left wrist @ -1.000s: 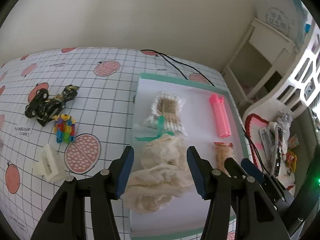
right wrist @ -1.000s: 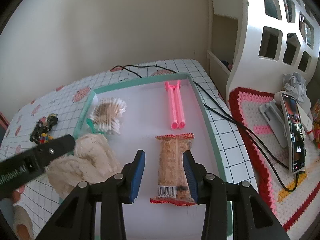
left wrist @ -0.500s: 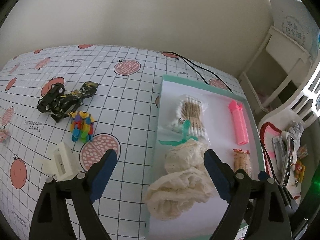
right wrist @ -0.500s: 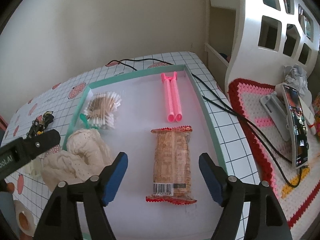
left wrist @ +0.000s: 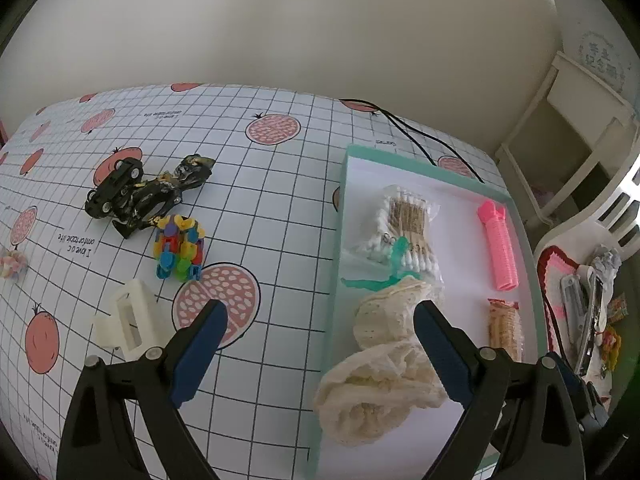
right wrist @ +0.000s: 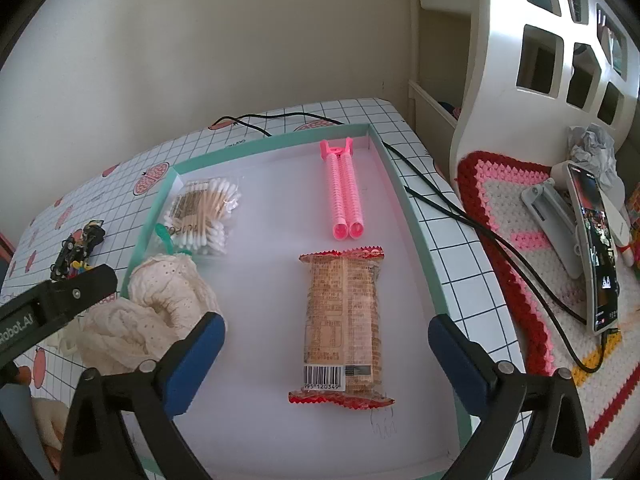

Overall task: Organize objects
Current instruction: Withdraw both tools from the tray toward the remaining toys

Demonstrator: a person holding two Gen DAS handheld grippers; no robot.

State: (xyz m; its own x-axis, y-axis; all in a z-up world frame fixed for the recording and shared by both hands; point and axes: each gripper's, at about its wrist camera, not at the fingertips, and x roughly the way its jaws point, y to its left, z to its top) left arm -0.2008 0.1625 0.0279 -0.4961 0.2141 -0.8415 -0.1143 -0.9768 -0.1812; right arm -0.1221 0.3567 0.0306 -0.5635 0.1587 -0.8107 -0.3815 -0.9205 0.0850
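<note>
A: Where does your left gripper (left wrist: 316, 344) go next?

B: Its fingers are spread wide and empty, like the right gripper (right wrist: 326, 354). Try the white clip (left wrist: 130, 322) on the table (left wrist: 280, 200), outside the tray (left wrist: 340, 216): light, rigid, probably slippery. Pinch across its flat sides.

Both grippers have spread wide and pulled up and back. A second ago the left gripper (left wrist: 320, 344) straddled the cream cloth (left wrist: 384, 364); now its jaws are apart, the cloth free by the 3 o'clock finger, and it has swung toward 9 o'clock over the table (left wrist: 260, 184). The right gripper (right wrist: 326, 348) has let go of the snack pack (right wrist: 342, 324), which lies free in the tray (right wrist: 412, 216).
</note>
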